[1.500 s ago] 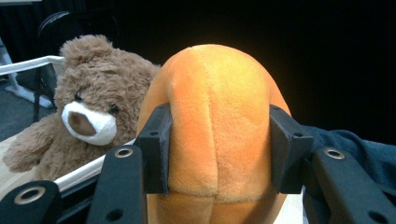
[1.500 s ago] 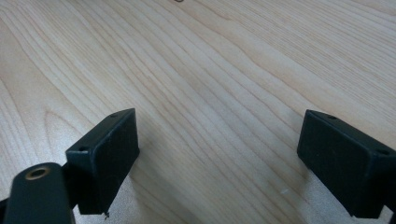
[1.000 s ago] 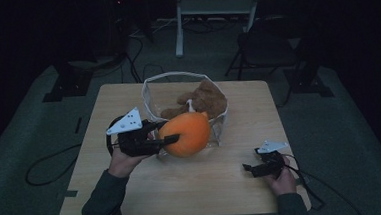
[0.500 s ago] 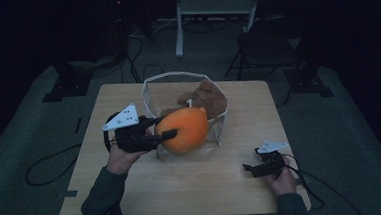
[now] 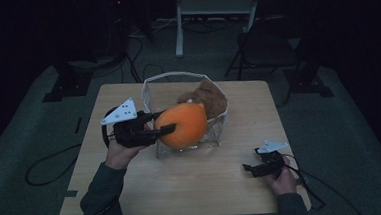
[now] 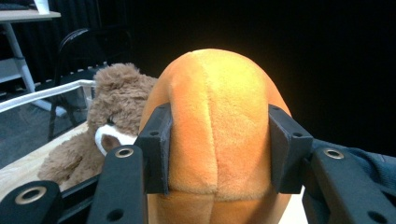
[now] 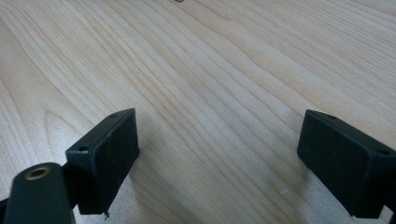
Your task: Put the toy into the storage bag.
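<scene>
An orange plush ball [image 5: 182, 125] is clamped between the pads of my left gripper [image 5: 167, 121], which comes in from the left. In the left gripper view the two black pads press into the sides of the orange plush [image 6: 217, 116], so that gripper [image 6: 217, 149] is shut on it. The plush overlaps the front wall of a clear basket with a white rim [image 5: 169, 74]. A brown teddy bear [image 5: 208, 96] lies inside the basket, behind the plush [image 6: 112, 116]. My right gripper [image 5: 247, 168] rests open on the table at the near right, nothing between its pads [image 7: 219, 158].
The light wooden table [image 5: 203, 187] carries the basket at its middle back. Bare wood lies under the right gripper [image 7: 210, 70]. A dark chair [image 5: 265, 48] and stand legs [image 5: 179, 38] are on the floor beyond the table. Cables trail off both sides.
My left gripper, with the orange plush in it, has shifted slightly up the picture toward the basket. The right gripper has stayed where it was.
</scene>
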The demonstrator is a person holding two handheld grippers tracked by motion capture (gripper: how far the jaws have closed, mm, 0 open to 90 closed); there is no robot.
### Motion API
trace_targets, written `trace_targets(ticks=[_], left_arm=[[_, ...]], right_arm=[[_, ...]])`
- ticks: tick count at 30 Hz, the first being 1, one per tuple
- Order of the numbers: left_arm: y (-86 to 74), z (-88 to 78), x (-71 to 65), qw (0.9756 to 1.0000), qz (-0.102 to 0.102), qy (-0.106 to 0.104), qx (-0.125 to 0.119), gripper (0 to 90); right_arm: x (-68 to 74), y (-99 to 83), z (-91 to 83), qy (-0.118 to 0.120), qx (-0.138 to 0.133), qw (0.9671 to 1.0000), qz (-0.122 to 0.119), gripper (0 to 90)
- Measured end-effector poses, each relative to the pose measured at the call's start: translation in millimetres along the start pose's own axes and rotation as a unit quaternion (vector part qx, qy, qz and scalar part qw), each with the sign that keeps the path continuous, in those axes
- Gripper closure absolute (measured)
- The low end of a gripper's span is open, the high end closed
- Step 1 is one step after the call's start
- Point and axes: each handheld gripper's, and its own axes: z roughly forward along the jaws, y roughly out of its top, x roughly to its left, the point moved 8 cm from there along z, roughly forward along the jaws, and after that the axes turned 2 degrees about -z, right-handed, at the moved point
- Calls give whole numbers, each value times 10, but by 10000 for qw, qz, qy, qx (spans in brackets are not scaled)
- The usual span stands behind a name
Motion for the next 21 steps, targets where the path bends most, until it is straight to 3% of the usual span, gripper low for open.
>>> trace_targets(ticks=[21], left_arm=[[101, -38, 64, 10000, 23, 51, -75, 508]], right_arm=[[0, 0, 0, 0, 0, 10000, 1, 118]])
